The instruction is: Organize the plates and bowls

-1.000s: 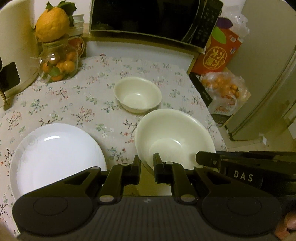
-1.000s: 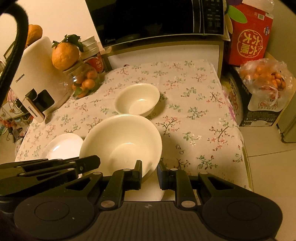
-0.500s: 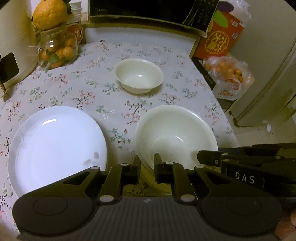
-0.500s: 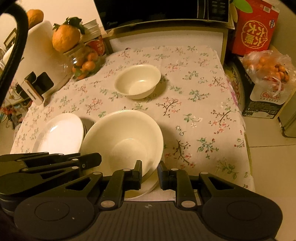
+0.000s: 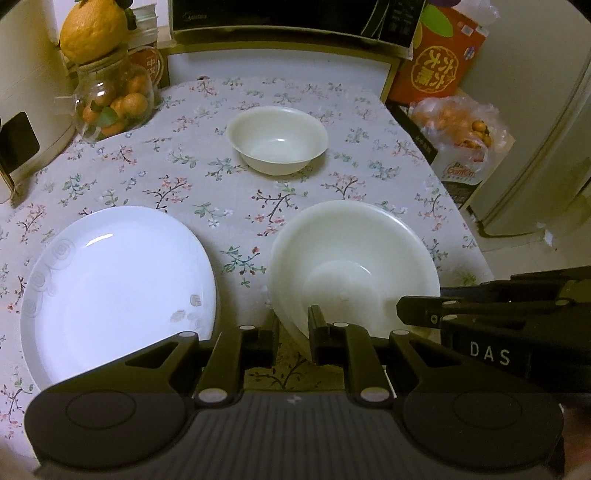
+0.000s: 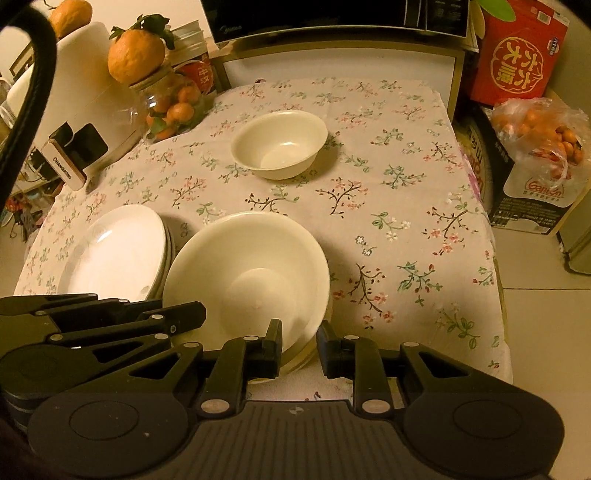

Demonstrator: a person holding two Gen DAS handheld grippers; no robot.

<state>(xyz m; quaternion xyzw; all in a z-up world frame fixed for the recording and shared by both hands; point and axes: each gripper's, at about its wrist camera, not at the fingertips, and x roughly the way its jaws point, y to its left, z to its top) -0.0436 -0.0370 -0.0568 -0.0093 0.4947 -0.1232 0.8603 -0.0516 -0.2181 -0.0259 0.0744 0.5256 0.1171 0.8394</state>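
A large cream bowl (image 5: pixel 354 258) (image 6: pixel 247 269) is held at the near table edge. My left gripper (image 5: pixel 293 332) is shut on its near left rim. My right gripper (image 6: pixel 299 338) is shut on its near right rim. A small cream bowl (image 5: pixel 277 138) (image 6: pixel 279 142) stands farther back in the middle of the table. A white plate (image 5: pixel 114 284) lies to the left of the large bowl; in the right wrist view it (image 6: pixel 118 251) tops a stack of plates.
A floral cloth (image 5: pixel 192 173) covers the table. A glass jar of small oranges (image 5: pixel 110 99) and a white appliance (image 6: pixel 85 110) stand at the back left, a microwave (image 5: pixel 295 14) behind. A red box (image 6: pixel 517 55) and a bag of oranges (image 6: pixel 539 147) stand right of the table.
Both grippers have drawn back toward the near table edge with the large bowl. The small bowl now lies farther off, and more of the plate shows.
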